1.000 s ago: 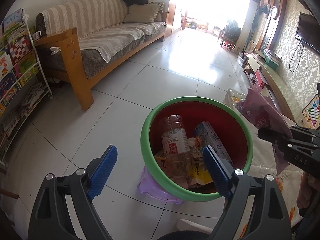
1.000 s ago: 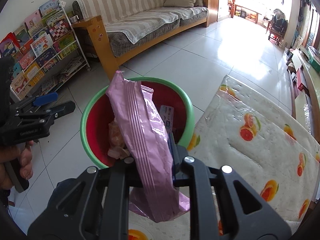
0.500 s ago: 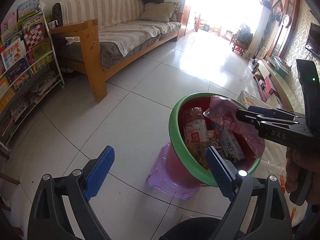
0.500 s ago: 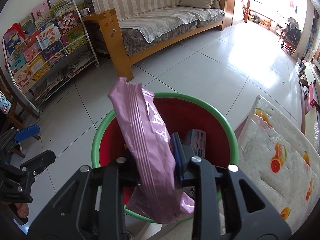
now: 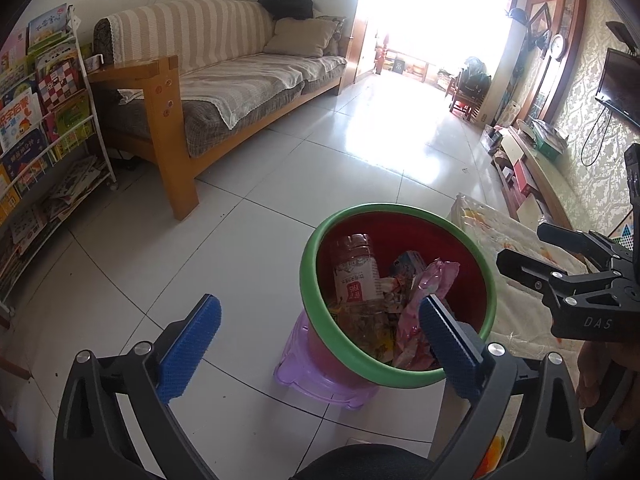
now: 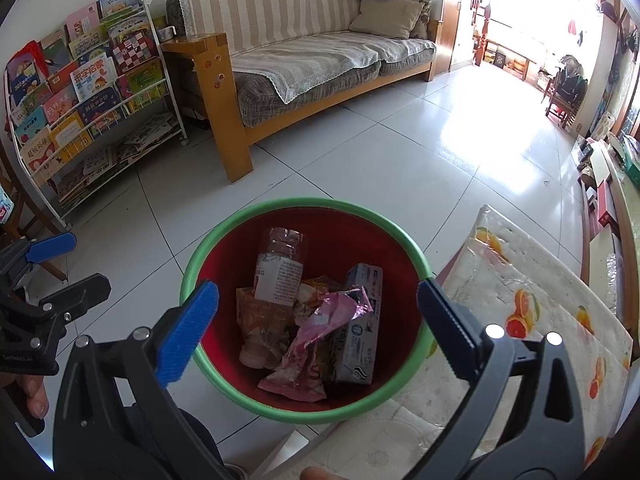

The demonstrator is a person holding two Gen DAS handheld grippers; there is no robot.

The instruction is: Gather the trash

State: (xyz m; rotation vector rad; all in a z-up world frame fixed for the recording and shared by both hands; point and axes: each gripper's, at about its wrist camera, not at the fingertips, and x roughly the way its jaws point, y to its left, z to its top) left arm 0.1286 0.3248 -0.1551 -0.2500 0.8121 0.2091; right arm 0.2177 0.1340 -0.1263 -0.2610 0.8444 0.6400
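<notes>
Two grippers hang over one red bin (image 6: pixel 372 240), and everything else is placed from that bin. Beyond it, across the white tiled floor (image 6: pixel 360 160), stands a wooden-framed sofa (image 6: pixel 304 60) with a striped cover and a beige cushion. Left of the bin, next to the sofa's armrest, a white wire rack (image 6: pixel 92 112) is packed with picture books. Just right of the bin, with its edge touching or nearly touching the green rim, lies a table under a fruit-print cloth (image 6: pixel 532 312).

The bin itself is red inside with a green rim and sits on a small purple stool (image 5: pixel 320 380). Inside it, a clear plastic bottle (image 6: pixel 280 268) with a white label leans against the far-left wall, neck down. A white and blue carton (image 6: pixel 360 336) lies along the right side. A crumpled pink wrapper (image 6: pixel 316 336) rests on top of the heap, between bottle and carton, free of both grippers. Orange packets lie under the bottle.

The right gripper (image 6: pixel 316 328) is above the bin's near rim, blue pads spread wide with nothing between them. The left gripper (image 5: pixel 320 340) is at the bin's near-left side, its pads likewise spread wide and holding nothing.
</notes>
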